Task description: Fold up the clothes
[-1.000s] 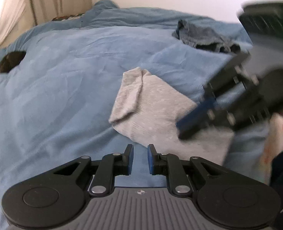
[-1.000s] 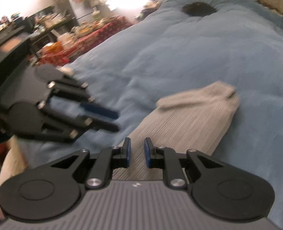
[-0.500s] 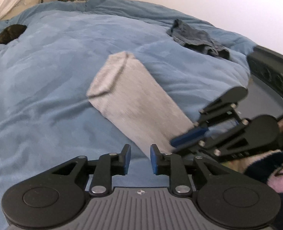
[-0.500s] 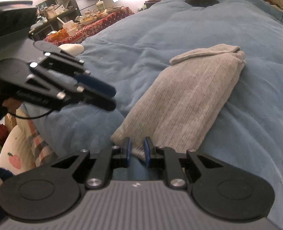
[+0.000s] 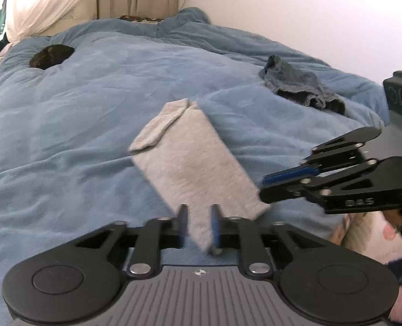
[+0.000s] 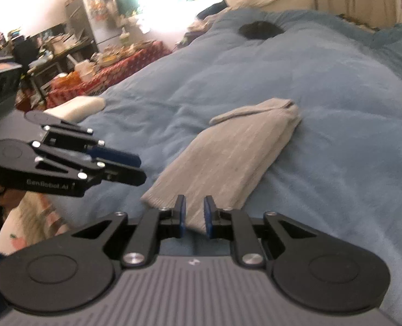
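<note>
A grey garment (image 5: 192, 160) lies folded into a long strip on the blue bedcover (image 5: 78, 125), with a narrow flap turned over at its far end. In the left wrist view its near end shows through the narrow gap of my left gripper (image 5: 198, 209). From the right wrist view, the left gripper (image 6: 142, 168) hovers just left of the garment's (image 6: 228, 157) near corner, clear of the cloth. My right gripper (image 6: 194, 201) has its fingers slightly apart over the near edge. From the left, the right gripper (image 5: 263, 190) sits at the near right corner.
A crumpled denim piece (image 5: 301, 89) lies far right on the bed, and a dark round object (image 5: 51, 55) far left. Beyond the bed's left side stands a cluttered table with a red cloth (image 6: 114, 68). A person's patterned clothing (image 5: 375, 233) is close at the near edge.
Both grippers have drawn back from over the garment to its near end. The gap between each pair of fingers looks unchanged. The garment lies straighter along the bed.
</note>
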### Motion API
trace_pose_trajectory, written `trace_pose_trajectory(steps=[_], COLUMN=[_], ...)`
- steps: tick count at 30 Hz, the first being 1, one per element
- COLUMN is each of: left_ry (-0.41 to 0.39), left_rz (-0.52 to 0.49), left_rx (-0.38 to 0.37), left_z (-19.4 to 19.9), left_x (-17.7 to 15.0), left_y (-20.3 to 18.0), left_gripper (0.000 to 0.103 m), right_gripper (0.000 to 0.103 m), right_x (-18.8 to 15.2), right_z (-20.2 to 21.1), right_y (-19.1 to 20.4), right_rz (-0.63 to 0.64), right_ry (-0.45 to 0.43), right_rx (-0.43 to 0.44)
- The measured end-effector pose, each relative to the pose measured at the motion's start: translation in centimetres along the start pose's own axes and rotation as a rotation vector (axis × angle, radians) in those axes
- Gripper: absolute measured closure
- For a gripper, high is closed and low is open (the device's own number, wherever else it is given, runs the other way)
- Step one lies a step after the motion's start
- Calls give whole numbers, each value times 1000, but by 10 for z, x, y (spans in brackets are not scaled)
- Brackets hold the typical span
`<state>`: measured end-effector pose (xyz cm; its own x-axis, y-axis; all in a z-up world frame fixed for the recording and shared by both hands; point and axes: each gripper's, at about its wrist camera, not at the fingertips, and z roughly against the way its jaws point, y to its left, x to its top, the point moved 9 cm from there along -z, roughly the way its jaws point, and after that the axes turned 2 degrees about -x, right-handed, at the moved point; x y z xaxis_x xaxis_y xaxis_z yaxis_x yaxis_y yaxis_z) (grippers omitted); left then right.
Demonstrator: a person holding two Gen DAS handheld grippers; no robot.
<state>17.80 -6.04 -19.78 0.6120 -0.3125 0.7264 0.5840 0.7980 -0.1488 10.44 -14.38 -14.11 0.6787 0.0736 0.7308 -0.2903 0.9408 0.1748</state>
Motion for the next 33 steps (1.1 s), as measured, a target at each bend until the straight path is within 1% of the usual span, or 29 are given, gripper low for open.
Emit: trace_pose_trajectory(steps=[2, 5, 9, 12, 14, 15, 19, 21, 22, 23, 24, 26, 28, 29, 30, 32, 33], left_ry=[1, 43, 45, 24, 0, -11, -8, -8, -7, -6, -5, -7, -29, -44, -62, -98, -108], left_rz=[-18, -42, -60, -32, 3, 25, 97, 123, 136, 147, 158, 167, 179, 191, 211, 252, 281], left_rx=[-14, 9, 28, 23, -2, -19, -56, -68, -73, -81, -89, -98, -96, -91, -87, -78, -75], left_z=[-9, -27, -28, -24, -23, -24, -35, -37, -36, -34, -32, -25, -17, -13, -10, -4, -4], left_x=[1, -9, -27, -31, -31, -31, -36, -34, -32, -30, -28, -21, -11, -6, 0, 11, 17], left_y=[-6, -11, -13, -9, -5, -1, 5, 4, 4, 5, 6, 8, 13, 17, 23, 35, 42], left_gripper=[98, 98, 97, 97, 97, 97, 97, 97, 97, 97, 97, 97, 89, 79, 71, 68, 62], right_gripper=[92, 92, 91, 91, 91, 91, 90, 86, 77, 71, 70, 68, 65, 63, 57, 47, 45], right_x=[0, -8, -21, -31, -37, -35, -25, -18, -13, -9, -3, 8, 19, 25, 30, 42, 48], right_z=[-4, -10, -15, -18, -21, -20, -17, -19, -19, -20, -22, -27, -35, -40, -44, -52, -56], right_y=[-8, -15, -24, -30, -34, -36, -42, -46, -49, -51, -54, -62, -71, -77, -82, -91, -95], right_rz=[-12, -38, -89, -126, -151, -162, -206, -233, -253, -272, -279, -281, -292, -314, -340, -381, -398], right_ry=[-2, 11, 30, 44, 53, 48, 27, 18, 10, 2, -5, -6, -1, -3, -5, -18, -24], right_rx=[-17, -17, -7, 0, 5, 2, -4, 5, 18, 30, 35, 18, 10, 2, 4, 7, 6])
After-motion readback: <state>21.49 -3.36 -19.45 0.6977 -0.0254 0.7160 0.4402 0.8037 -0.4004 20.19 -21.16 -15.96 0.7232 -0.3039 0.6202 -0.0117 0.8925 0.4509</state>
